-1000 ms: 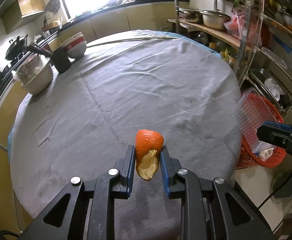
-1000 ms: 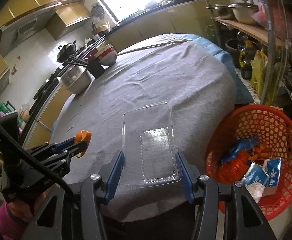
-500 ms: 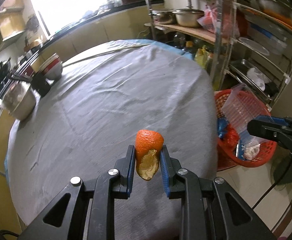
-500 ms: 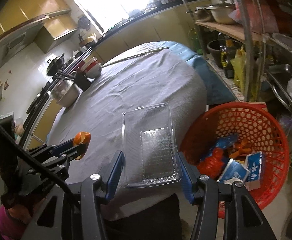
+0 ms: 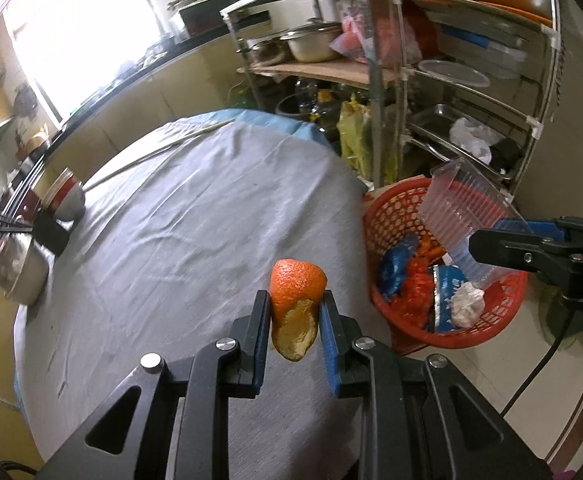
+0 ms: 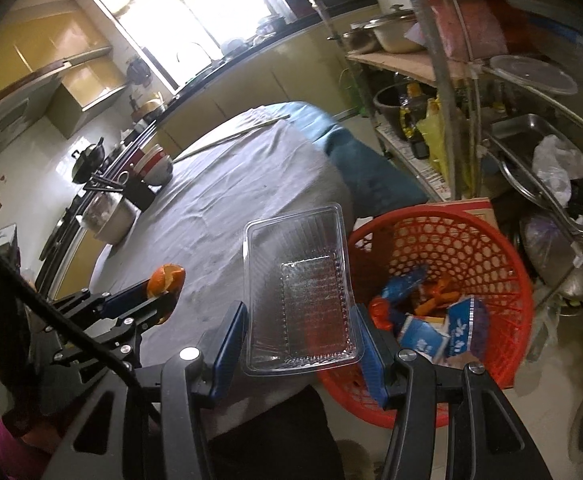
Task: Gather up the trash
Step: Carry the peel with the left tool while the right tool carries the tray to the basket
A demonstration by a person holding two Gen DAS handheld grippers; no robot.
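A grey-clothed round table (image 5: 179, 240) carries stacked bowls (image 5: 65, 200), a steel pot (image 5: 19, 276) and a black holder (image 5: 51, 234).

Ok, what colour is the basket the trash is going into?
Red-orange plastic mesh basket, clearest in the right wrist view, sitting on the floor beside the table.

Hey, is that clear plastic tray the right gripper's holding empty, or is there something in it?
Empty. The right wrist view looks straight through the clear tray to the grey tablecloth and red basket behind; nothing lies inside.
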